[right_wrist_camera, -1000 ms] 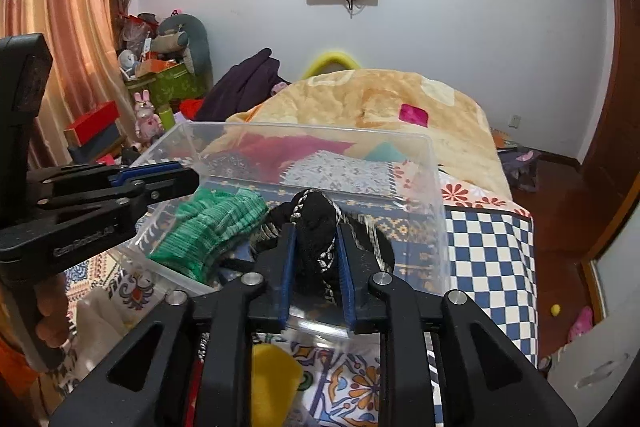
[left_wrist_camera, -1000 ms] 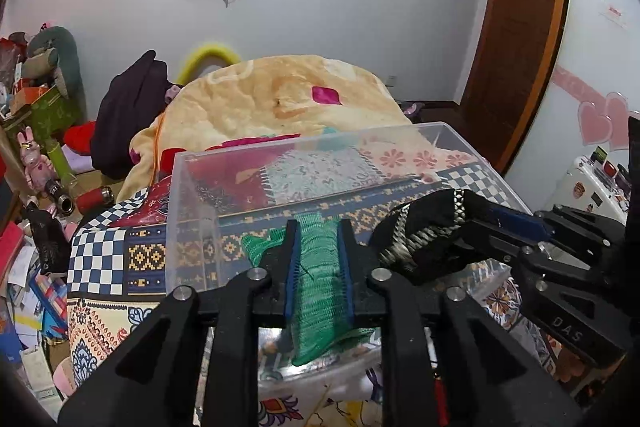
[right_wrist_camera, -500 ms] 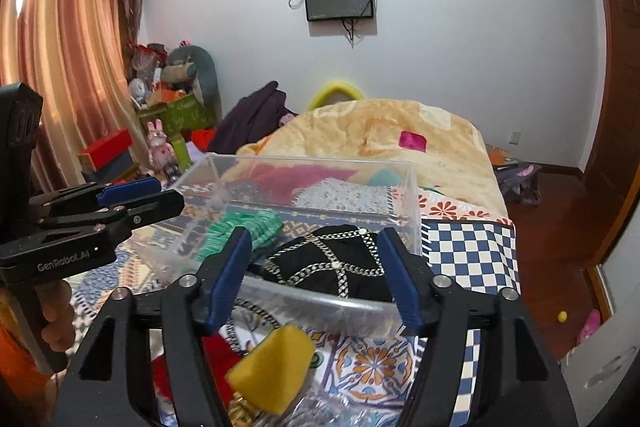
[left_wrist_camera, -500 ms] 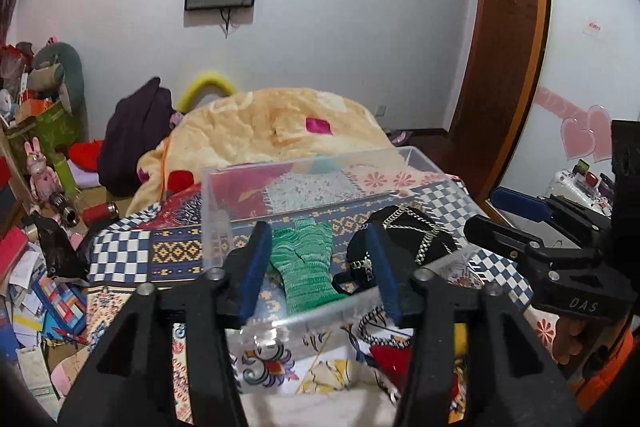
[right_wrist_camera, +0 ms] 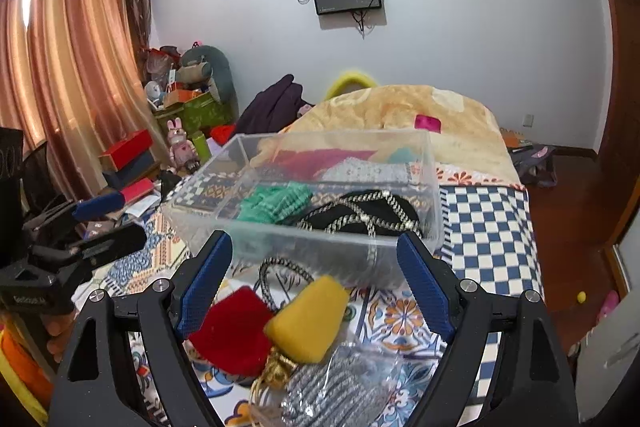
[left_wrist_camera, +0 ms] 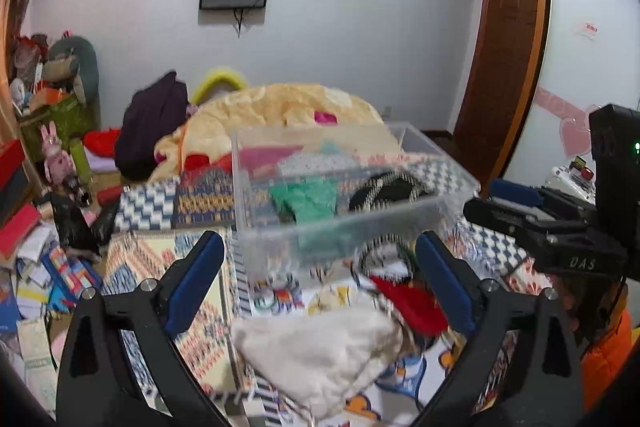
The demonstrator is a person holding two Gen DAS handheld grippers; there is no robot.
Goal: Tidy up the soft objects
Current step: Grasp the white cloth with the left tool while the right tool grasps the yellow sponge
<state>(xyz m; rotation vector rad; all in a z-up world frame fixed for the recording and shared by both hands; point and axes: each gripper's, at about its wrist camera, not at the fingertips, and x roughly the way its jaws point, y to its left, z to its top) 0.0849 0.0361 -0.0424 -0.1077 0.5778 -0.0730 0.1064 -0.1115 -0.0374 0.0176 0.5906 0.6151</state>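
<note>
Soft pieces waiting on the patterned bedspread lie nearest you, all on your side of the clear plastic storage bin. Your left gripper is spread wide and empty above the cream-white crumpled cloth; it looks light and limp, so pinch a raised fold near its middle rather than a thin edge. Your right gripper is likewise wide open with nothing in it, over the red plush piece and the yellow sponge-like wedge, which touch each other. Both should squash easily; take each across its thick body. Beside them, the silvery mesh pouch looks slippery and likely to sag. Just against the bin's near wall lies a black-and-white braided cord loop. Inside the bin, the green knitted glove sits left of the black cloth trimmed with braid.
</note>
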